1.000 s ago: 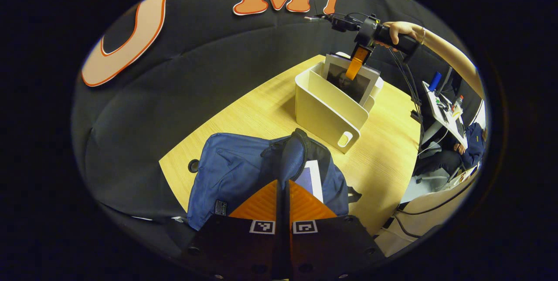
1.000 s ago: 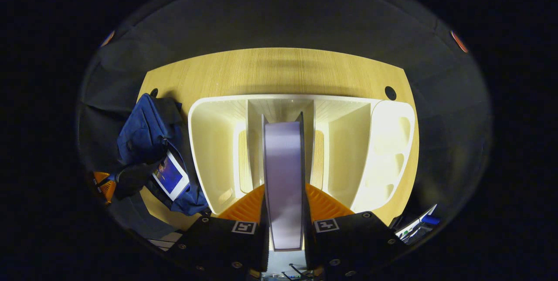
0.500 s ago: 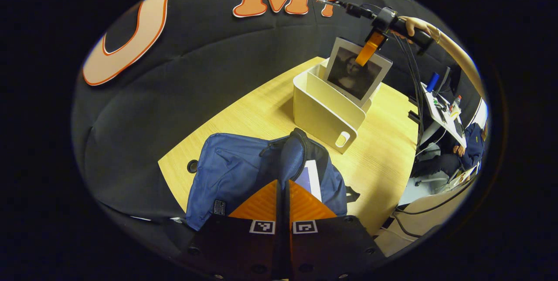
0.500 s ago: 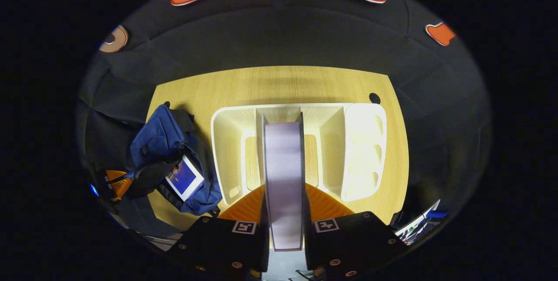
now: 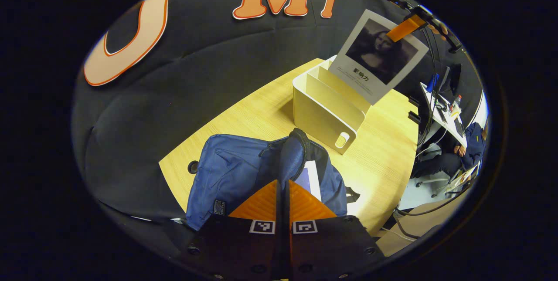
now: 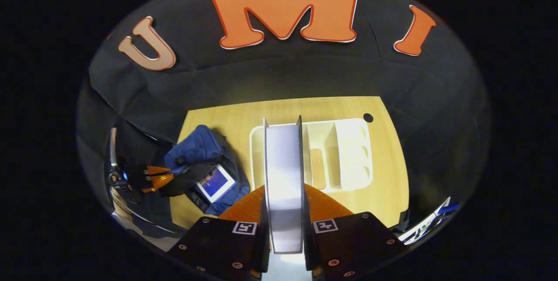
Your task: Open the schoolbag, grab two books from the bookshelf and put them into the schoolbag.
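Observation:
The blue schoolbag lies open on the wooden table, with a blue-covered book sticking out of its mouth. My left gripper is shut on the raised zipper edge of the bag. The white bookshelf stands farther right. Above it hangs a white book with a portrait cover, gripped at its top corner by my right gripper. In the right gripper view that book is edge-on between my right gripper, over the bookshelf. The schoolbag and left gripper lie left.
A round cable hole sits in the table beside the bag, and another hole lies at the far corner behind the shelf. Past the table's right edge are cables, a cluttered desk and a seated person.
My right gripper has lifted the portrait book up out of the bookshelf, and its camera now sees the table from higher. The left gripper and the bag have stayed put.

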The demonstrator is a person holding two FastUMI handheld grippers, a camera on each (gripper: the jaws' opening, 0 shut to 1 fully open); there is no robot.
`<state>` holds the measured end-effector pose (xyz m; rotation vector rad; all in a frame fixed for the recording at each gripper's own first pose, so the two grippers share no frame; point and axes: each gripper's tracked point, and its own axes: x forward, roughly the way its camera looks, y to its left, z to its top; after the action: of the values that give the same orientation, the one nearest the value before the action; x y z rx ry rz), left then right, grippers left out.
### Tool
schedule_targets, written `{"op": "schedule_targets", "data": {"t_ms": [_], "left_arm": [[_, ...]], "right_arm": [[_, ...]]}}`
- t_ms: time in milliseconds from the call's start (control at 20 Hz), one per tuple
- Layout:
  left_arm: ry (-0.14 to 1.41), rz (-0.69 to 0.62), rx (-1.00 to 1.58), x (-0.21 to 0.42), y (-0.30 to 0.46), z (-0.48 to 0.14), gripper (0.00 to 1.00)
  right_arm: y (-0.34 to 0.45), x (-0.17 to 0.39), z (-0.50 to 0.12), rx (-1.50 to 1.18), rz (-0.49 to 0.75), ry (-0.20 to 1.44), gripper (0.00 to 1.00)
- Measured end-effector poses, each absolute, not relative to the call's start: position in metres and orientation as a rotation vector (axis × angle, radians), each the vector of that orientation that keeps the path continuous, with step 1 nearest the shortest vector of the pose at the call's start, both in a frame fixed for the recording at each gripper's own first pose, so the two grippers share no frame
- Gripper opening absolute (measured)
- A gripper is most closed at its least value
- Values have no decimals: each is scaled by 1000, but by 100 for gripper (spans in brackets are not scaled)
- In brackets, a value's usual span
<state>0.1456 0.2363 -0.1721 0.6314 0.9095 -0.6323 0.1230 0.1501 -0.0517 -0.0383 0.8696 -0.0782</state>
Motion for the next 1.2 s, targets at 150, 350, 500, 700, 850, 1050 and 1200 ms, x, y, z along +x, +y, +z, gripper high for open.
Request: {"op": "schedule_targets", "data": {"t_ms": [150, 350, 500, 700, 850, 1050, 1200], "left_arm": [[896, -627, 661, 147, 238, -165, 1], [892, -642, 692, 144, 235, -162, 0], [887, -643, 704, 144, 235, -160, 1], [858, -645, 718, 141, 231, -152, 1], [859, -646, 736, 137, 228, -149, 1], [878, -658, 744, 127, 219, -152, 1], [875, -670, 748, 120, 212, -150, 1]], "right_arm": [[177, 107, -57, 63, -2, 826, 31], [216, 93, -96, 204, 107, 811, 30], [237, 88, -140, 376, 161, 829, 30], [250, 102, -204, 603, 165, 793, 30], [259, 113, -246, 733, 167, 754, 30], [284, 128, -281, 856, 192, 696, 30], [300, 138, -305, 865, 182, 679, 30]]}}
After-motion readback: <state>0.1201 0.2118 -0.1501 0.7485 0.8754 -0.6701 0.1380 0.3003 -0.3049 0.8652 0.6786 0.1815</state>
